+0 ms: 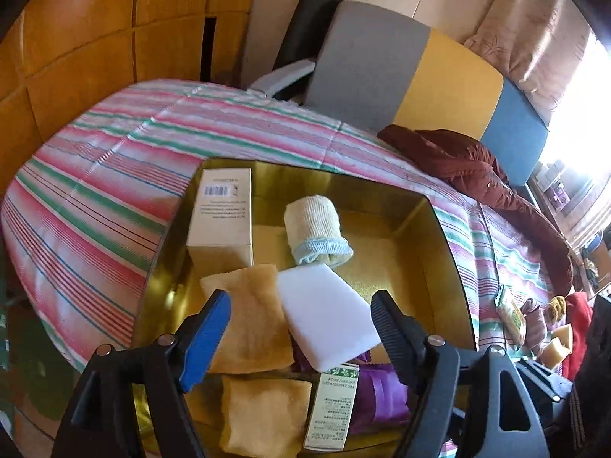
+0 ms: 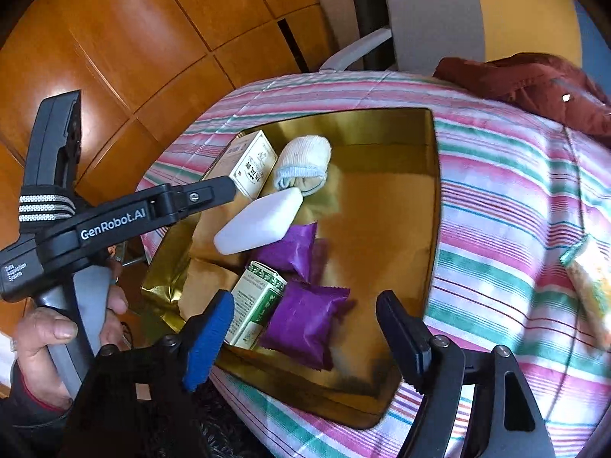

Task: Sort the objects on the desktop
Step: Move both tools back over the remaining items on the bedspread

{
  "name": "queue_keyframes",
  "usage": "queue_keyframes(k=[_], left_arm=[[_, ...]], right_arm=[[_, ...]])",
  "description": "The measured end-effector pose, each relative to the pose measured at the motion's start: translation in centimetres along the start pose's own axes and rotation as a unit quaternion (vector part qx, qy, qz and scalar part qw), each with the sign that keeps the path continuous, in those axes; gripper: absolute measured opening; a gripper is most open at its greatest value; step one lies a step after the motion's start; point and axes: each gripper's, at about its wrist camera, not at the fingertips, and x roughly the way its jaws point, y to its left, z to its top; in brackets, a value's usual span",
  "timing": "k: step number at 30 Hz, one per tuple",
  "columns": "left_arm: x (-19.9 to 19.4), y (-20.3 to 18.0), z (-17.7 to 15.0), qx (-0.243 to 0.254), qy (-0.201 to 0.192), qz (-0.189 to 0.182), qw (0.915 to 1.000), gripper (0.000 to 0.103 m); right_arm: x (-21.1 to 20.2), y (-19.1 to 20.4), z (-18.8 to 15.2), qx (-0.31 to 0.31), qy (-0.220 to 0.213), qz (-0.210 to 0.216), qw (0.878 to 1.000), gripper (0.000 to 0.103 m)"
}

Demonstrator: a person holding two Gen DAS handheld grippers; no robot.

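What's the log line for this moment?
left gripper: open, empty | right gripper: open, empty | gold tray: white block, purple packets inside

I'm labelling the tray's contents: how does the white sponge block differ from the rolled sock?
The white sponge block is a flat, smooth, plain white slab; the rolled sock is a ribbed cream cylinder with a light blue cuff. The block leans tilted over other items, nearer the grippers; the sock lies on its side farther back. Both are soft, pale things inside the gold tray.

A maroon jacket [image 1: 469, 164] lies on the striped tablecloth [image 1: 114, 175].
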Motion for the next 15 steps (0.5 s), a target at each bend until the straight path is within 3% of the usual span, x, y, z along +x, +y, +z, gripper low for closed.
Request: queue_keyframes(k=[3,15], left_arm=[[-1.2,-0.6,-0.3,0.014,-0.013,0.010,0.9998,0.077],[-4.1,-3.7,-1.8,0.058,-0.040,0.010,0.9974,0.077]], right_arm=[[-1.1,0.2,-0.4,-0.007,-0.013,-0.019,1.000,0.087],[-6.1,-1.8,-2.3,0.005,-0.066,-0.097,0.993,0.099]])
